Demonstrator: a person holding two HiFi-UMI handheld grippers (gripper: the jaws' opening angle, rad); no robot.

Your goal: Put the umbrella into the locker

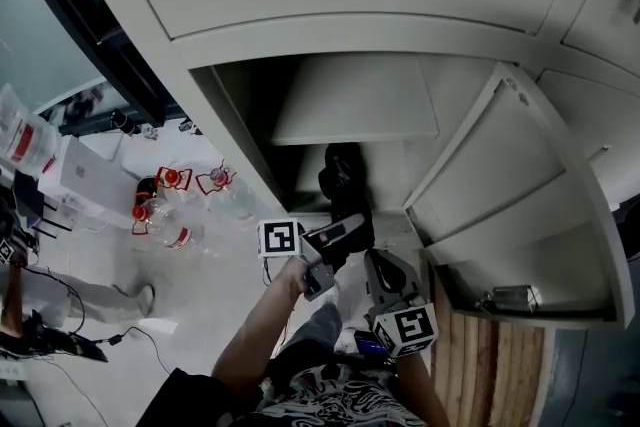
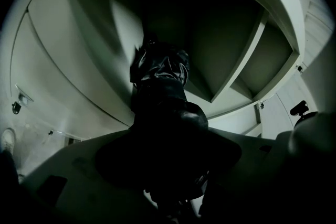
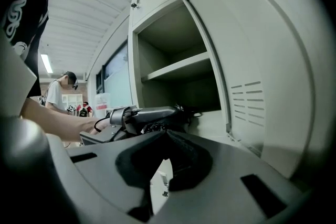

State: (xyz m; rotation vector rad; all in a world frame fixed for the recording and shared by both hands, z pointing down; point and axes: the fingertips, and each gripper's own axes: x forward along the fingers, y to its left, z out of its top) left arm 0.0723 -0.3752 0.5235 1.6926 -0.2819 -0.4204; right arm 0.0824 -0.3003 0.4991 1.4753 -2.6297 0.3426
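At the open grey metal locker (image 1: 350, 30), my left tool (image 1: 345, 218) is clamped on one end of the black folded fabric umbrella (image 1: 340, 173). The umbrella's long axis runs straight out from the jaws and into the compartment below the pale inner shelf (image 1: 355, 100). Its far end is already past the threshold and inside the cavity, while the gripped end sits at the opening. I cannot tell whether it is resting on the compartment floor yet. The left gripper view looks right along the bundle, with the dark pads closed around it and the locker walls behind. My bare left forearm (image 1: 255, 325) reaches forward and up from the lower edge of the head view, wrist in line with the umbrella. The right tool (image 3: 164, 136) hangs back just beside the left one and nearer to me, with its pad tips together and nothing between them. The hinged locker door (image 1: 520, 175) stands swung wide to the right, clear of the path. As I judge it, the next move depends on that straight line. The left hand is the nearer and the loaded one, and it needs only to push along the umbrella's own axis before letting go.
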